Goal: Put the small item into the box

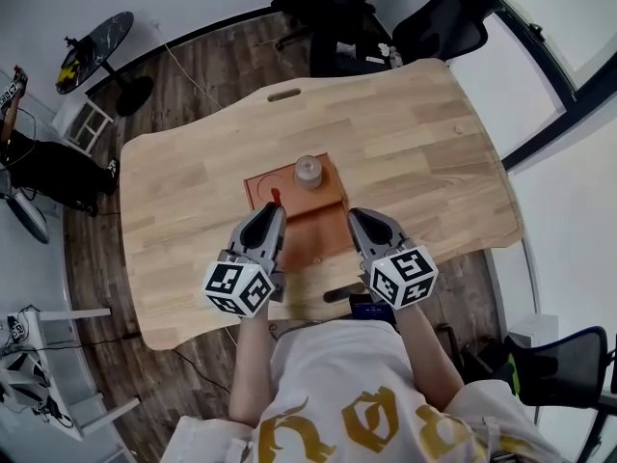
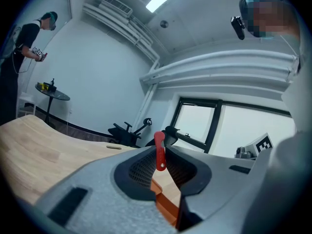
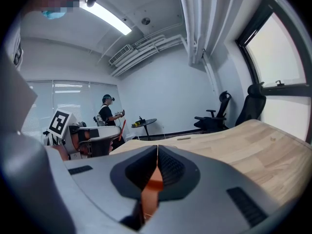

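A small red item sticks up from the tips of my left gripper, which is shut on it. In the left gripper view the red item stands upright between the dark pads. The item hangs over the near left part of the orange-brown box in the middle of the wooden table. A pale round roll stands at the box's far side. My right gripper is shut with nothing in it, over the box's near right edge. The box shows below its jaws.
Black office chairs stand beyond the table's far edge. A small round black table and a white stool are on the floor at the far left. A person stands across the room.
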Tool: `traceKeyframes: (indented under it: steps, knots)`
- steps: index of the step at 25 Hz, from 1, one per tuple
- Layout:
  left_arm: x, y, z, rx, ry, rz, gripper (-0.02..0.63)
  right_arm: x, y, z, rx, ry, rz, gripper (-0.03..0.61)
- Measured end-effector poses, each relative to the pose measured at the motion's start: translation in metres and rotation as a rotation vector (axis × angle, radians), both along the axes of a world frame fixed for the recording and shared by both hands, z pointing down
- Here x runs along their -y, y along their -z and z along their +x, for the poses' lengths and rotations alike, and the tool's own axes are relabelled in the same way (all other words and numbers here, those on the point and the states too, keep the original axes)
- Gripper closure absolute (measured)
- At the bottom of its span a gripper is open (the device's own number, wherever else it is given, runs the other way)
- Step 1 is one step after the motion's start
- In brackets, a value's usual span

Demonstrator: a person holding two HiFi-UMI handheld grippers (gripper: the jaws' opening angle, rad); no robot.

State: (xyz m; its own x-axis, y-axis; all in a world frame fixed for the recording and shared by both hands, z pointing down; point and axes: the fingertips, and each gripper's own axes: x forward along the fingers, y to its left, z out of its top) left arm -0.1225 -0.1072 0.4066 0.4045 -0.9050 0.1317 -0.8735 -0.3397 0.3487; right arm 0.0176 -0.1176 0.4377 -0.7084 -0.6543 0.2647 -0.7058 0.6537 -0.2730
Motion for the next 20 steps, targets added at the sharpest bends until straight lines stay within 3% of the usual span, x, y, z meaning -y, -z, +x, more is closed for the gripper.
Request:
traceKeyframes:
  steps: [20]
  knots:
    - [0.014, -0.005, 0.017, 0.011, -0.047, -0.02, 0.557, 0.015, -0.001, 0.007, 0.008, -0.007, -0.01, 0.566]
